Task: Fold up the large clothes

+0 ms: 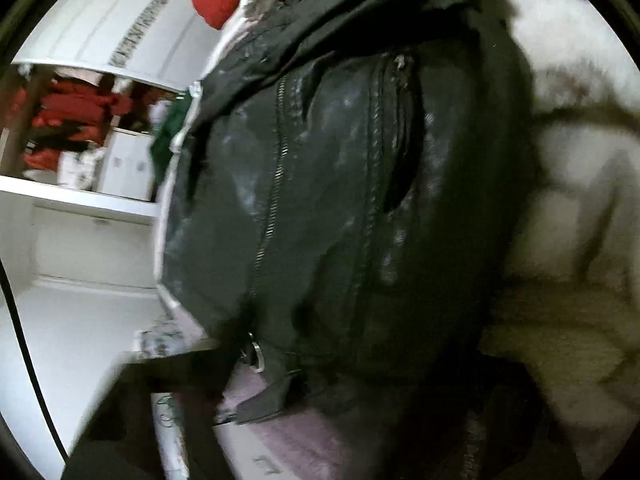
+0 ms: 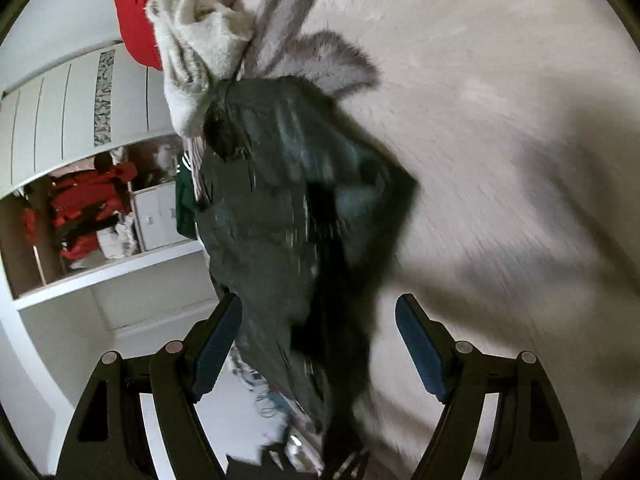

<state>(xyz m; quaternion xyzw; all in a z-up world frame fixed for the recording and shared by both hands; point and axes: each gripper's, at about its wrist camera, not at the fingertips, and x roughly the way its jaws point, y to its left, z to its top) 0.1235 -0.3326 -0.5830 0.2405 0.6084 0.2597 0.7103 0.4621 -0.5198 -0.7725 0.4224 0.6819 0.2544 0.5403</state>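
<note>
Early step, getting hold of the black jacket lying on the bed; right gripper wide, jacket hem between its fingers, ungripped; left gripper unseen, state untellable; next, closing on the hem.

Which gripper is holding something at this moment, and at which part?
The right gripper holds nothing; its jaws stand open around the black jacket. Whether the left gripper grips the jacket cannot be told.

Bright daylight, heavy motion blur, fisheye-curved edges.
</note>
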